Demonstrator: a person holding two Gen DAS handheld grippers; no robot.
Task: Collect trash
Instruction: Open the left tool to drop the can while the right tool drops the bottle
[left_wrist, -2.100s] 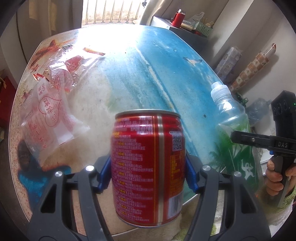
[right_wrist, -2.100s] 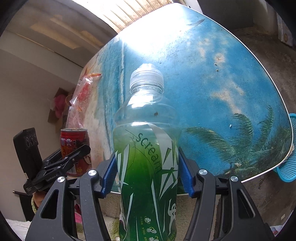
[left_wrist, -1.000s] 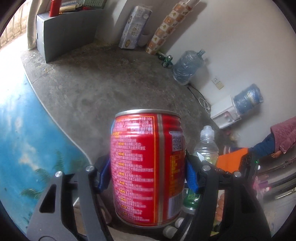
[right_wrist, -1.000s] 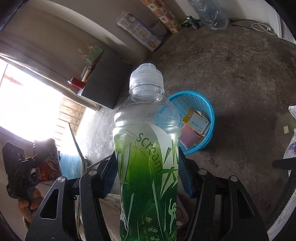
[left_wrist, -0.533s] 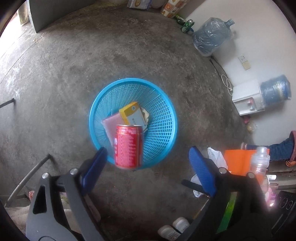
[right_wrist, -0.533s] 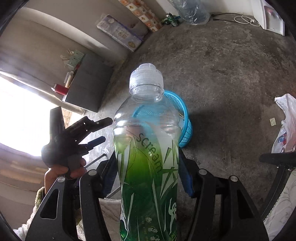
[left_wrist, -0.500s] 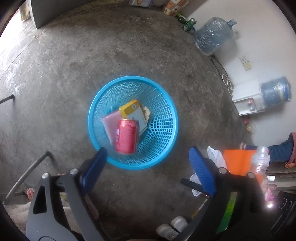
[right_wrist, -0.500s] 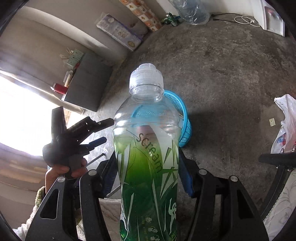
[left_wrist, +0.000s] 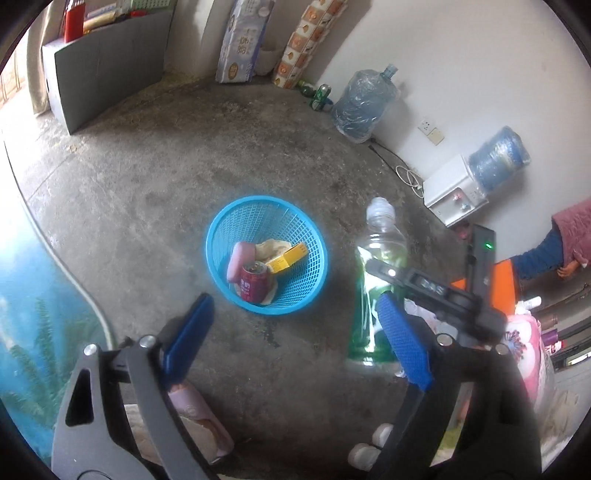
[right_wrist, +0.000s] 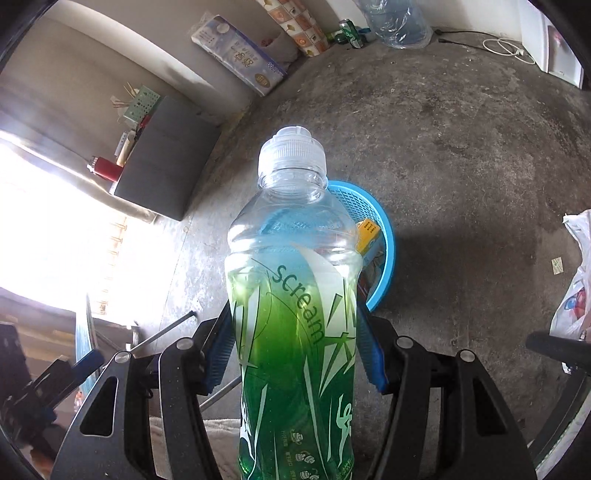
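Blue pads of the left hand-held gripper (left_wrist: 295, 341) are standing spread wide with nothing between them, hanging above the concrete floor (left_wrist: 166, 177) and looking down at the blue basket (left_wrist: 221, 229). Just beside it, the right hand-held gripper (right_wrist: 295, 350) is pinching a plastic bottle (right_wrist: 295, 295) around its lower body, both pads pressing on the green label, the bottle pointing cap-first toward the basket.

Judging from how things are lying, the collecting is partly done. A red can (left_wrist: 253, 283) is already sitting inside the basket, leaning against a pink packet (left_wrist: 240, 258), with a yellow carton (left_wrist: 286, 256) and some crumpled pale wrapping next to it. What is left, as far as I can see, is the bottle, which is not yet over the rim; in the right wrist view the basket (right_wrist: 384, 243) is showing partly behind the bottle's shoulder. Whether more trash is waiting on the counter (left_wrist: 22, 314), whose blue printed edge is showing at the left, I cannot tell.

The bottle itself is looking clear and lightweight, its white ribbed cap (right_wrist: 291, 151) screwed on, the upper part see-through and seemingly empty, the lower part wrapped in a green sleeve with white leaf shapes and the word "scream". It is appearing undented and is sitting straight in the grip.
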